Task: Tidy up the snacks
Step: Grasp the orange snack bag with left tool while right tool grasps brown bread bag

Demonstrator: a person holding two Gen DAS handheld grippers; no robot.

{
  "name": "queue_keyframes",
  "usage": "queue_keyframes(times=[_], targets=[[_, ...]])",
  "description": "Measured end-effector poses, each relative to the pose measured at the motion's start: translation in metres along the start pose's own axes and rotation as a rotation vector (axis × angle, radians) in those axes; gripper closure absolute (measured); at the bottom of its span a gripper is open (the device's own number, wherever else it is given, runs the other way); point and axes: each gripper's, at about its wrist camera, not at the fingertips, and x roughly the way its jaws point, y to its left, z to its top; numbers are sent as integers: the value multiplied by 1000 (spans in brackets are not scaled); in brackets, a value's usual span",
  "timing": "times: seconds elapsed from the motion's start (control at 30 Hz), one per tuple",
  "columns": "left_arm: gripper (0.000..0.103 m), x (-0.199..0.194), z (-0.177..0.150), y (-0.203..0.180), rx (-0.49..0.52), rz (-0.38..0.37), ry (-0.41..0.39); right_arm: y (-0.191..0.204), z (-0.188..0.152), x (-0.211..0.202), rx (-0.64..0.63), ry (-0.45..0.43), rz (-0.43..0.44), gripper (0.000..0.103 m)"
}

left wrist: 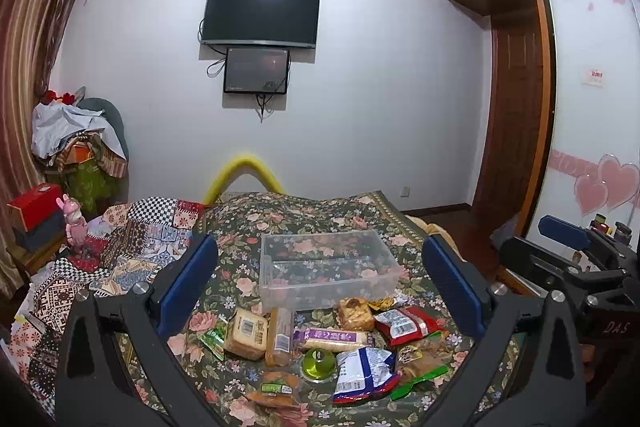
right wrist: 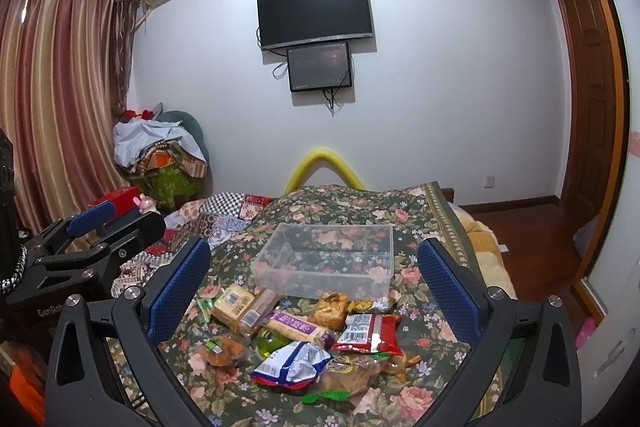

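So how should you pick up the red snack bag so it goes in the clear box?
Probably pinch the red snack bag by its crimped right end, coming down from above with the right gripper. It lies flat on the floral bedspread, so there is little height to squeeze, and that end sticks out free of the pile.

Both wrist cameras looked forward and slightly down across the bed (left wrist: pixel 320 219) toward the far wall, from close above the snack pile (left wrist: pixel 320 343). Both views shared the clear bin (left wrist: pixel 326 267) at centre frame and the television (right wrist: pixel 315 11) above it. Each view caught the other gripper at its edge.
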Motion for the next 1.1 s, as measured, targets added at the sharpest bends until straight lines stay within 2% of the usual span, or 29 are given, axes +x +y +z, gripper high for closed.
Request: queue_keyframes(times=[0.2,0.53,0.77,1.1], targets=[[0,17,-14,9,21,8,64,-12,-24,19,-11,92,-31,0],[0,68,-70,39,26,34,307,-40,-76,60,-4,328,-87,0],[0,94,-114,50,38,35,455,-53,-102,85,53,464,-81,0],[0,130,-154,58,-15,-14,613,-50,-123,116,41,557,-79,0]])
